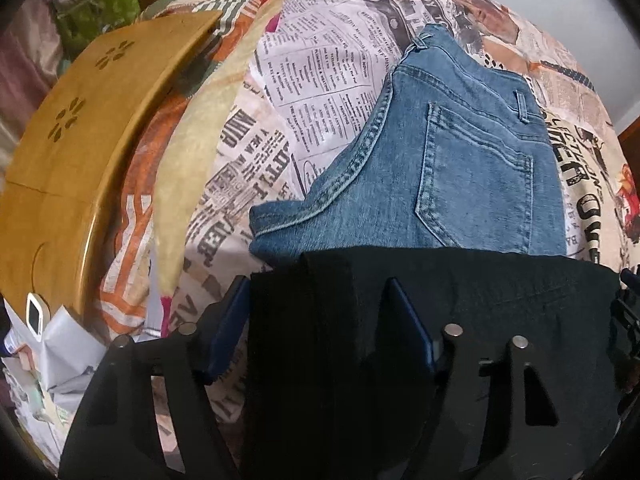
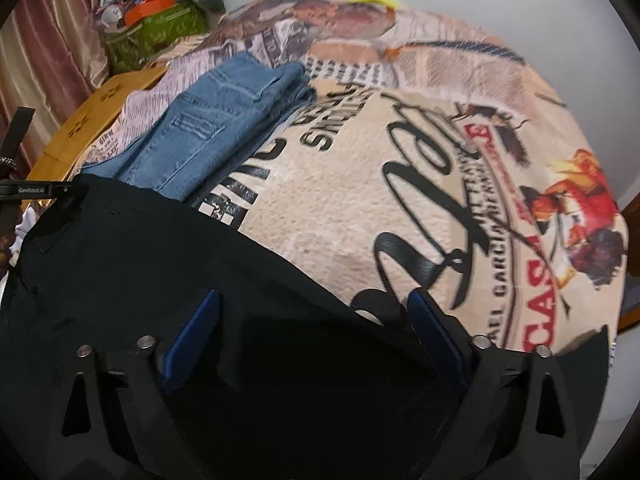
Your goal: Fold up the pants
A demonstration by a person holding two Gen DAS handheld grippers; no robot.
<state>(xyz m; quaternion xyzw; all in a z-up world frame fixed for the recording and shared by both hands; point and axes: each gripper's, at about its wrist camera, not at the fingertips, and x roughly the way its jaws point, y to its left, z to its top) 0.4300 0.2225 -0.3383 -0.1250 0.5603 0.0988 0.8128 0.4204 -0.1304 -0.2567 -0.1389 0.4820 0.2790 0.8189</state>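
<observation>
Two handheld grippers reach down over black pants (image 1: pixel 480 300) lying on a bed with a newspaper-print cover (image 1: pixel 320 80), just in front of folded blue jeans (image 1: pixel 460 160). The left gripper (image 1: pixel 320 320) and right gripper (image 2: pixel 316 320) both have jaws spread, dark cloth between them, apparently not yet pinched. This looks like the grasping step; next, both should clamp the edge before lifting it over.

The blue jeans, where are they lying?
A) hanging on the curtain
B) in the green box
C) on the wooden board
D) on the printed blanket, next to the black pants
D: the blue jeans lie folded on the printed blanket, right behind the black pants; the wooden board sits off to the side with nothing blue on it.
</observation>
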